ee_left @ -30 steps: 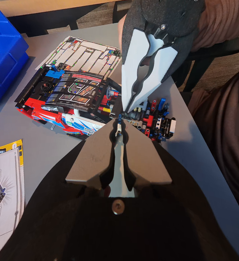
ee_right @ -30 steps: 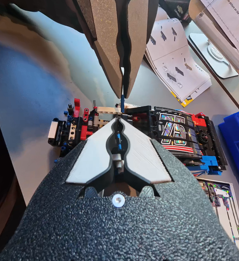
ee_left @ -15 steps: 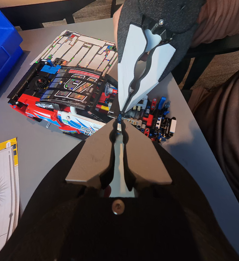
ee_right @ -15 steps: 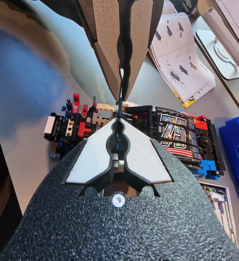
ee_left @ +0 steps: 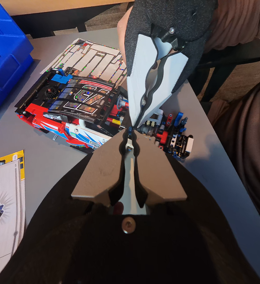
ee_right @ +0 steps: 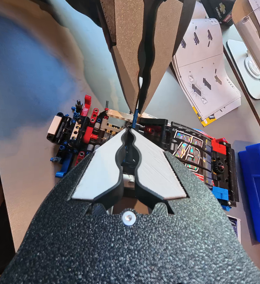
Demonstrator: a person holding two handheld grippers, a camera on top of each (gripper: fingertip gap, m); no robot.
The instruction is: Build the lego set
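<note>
A partly built Lego race car [ee_left: 83, 104] with a black roof and red, white and blue sides lies on the grey table [ee_left: 49, 161]; it also shows in the right wrist view [ee_right: 187, 147]. Its open chassis end [ee_right: 80, 129] shows bare beams and pins. My left gripper [ee_left: 130, 130] is shut on a thin blue pin [ee_right: 134, 118] and holds it just above the chassis. My right gripper [ee_right: 128, 129] is shut, and its tips touch the pin's lower end. The two grippers meet tip to tip: the right gripper [ee_left: 134, 126] comes down from above in the left wrist view.
An instruction booklet [ee_left: 1, 199] lies at the front left; it also shows in the right wrist view [ee_right: 203, 76]. A sticker sheet [ee_left: 92, 61] lies behind the car. A blue bin [ee_left: 3, 61] stands at the far left. A person's sleeve [ee_left: 241, 23] is beyond the table's right edge. Only a small space, under 4 cm, lies between the two pairs of fingers.
The two grippers have drawn closer, so the blue pin's lower end now meets my right gripper's tips. Both stay shut. The car has not moved.
</note>
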